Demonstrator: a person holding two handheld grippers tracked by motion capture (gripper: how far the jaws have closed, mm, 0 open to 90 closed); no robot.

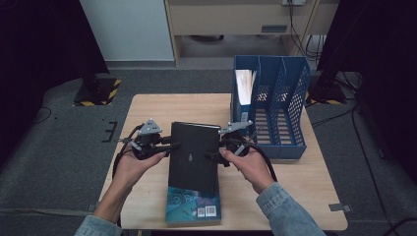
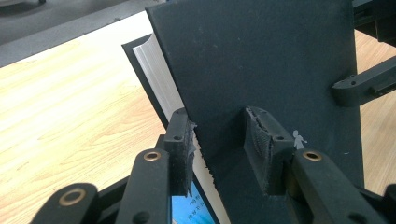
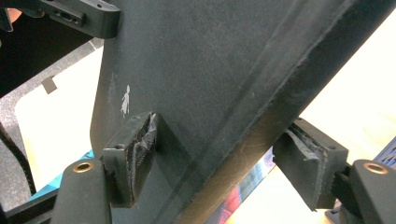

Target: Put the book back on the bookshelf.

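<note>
Black book (image 1: 193, 155): it sits at the table's centre, resting on a blue-covered book (image 1: 193, 207) whose near end shows at 6 o'clock of it. I hold my left gripper (image 1: 167, 147) at the black book's 9 o'clock edge and my right gripper (image 1: 212, 156) at its 3 o'clock edge. In the left gripper view the jaws straddle the page side, one pad (image 2: 184, 140) below the cover edge and the other on top of the cover, but I cannot tell whether they are pressed closed. In the right gripper view the jaws bracket the spine side; the far pad (image 3: 310, 165) appears to stand clear of the book, so I judge this grip not yet closed. The blue file rack (image 1: 282, 105) stands at 1 o'clock, with one slot already holding papers (image 1: 244, 83). As I judge it, the book is gripped or nearly so, and lifting and slotting it into the rack remain to be done.
</note>
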